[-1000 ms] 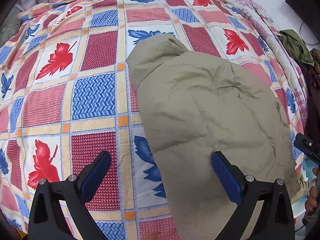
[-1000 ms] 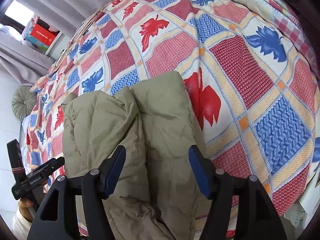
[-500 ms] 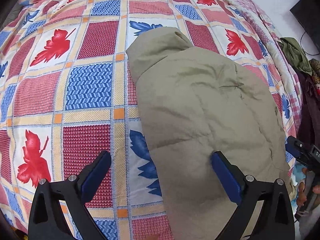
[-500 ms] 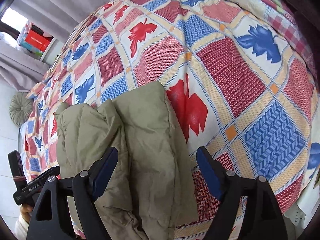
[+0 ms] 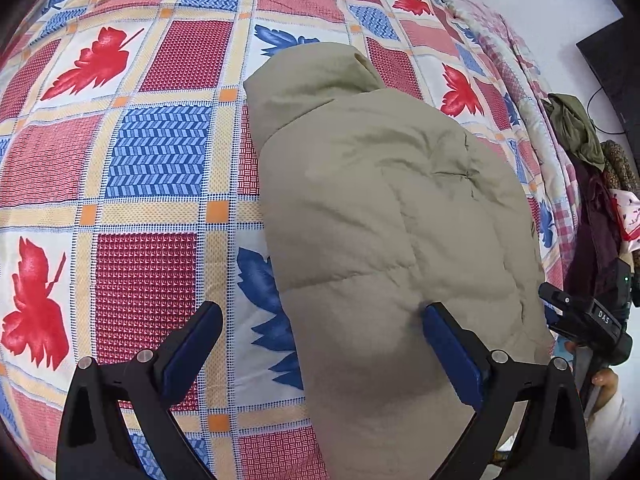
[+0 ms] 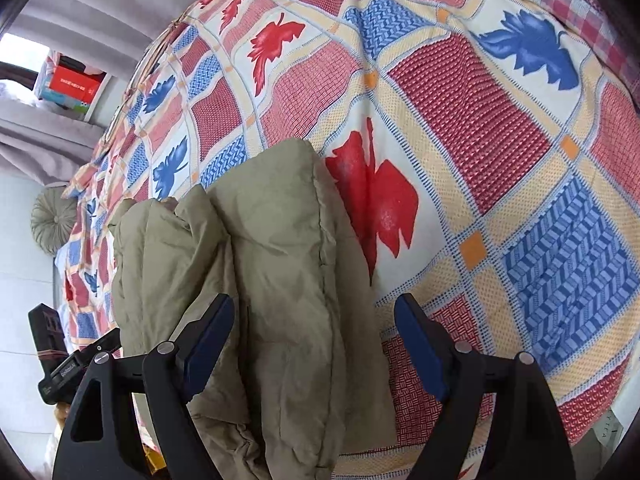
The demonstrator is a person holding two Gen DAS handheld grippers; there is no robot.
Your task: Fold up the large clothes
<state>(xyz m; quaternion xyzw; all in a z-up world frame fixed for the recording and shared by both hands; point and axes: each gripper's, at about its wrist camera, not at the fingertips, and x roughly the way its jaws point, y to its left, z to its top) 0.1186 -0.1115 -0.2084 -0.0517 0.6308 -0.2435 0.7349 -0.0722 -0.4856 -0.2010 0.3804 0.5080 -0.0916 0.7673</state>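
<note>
A puffy olive-khaki jacket [image 5: 384, 216] lies folded in a long bundle on a patchwork bedspread [image 5: 152, 152] with red and blue leaves. My left gripper [image 5: 320, 320] is open over the jacket's near left edge, its right finger [image 5: 452, 356] against the fabric. In the right wrist view the same jacket [image 6: 280, 264] shows as stacked folds. My right gripper [image 6: 314, 316] is open and empty above the near end of the bundle. The right gripper also shows in the left wrist view [image 5: 584, 320], past the jacket's right side.
More clothes [image 5: 576, 132] hang in a heap off the bed's right side. A round grey cushion [image 6: 54, 220] and a shelf with a red box [image 6: 76, 84] stand past the bed's far end. The bedspread [image 6: 520, 160] stretches bare to the right.
My right gripper has opened wider and drawn back from the jacket. My left gripper has moved closer over the bundle's left edge, still open.
</note>
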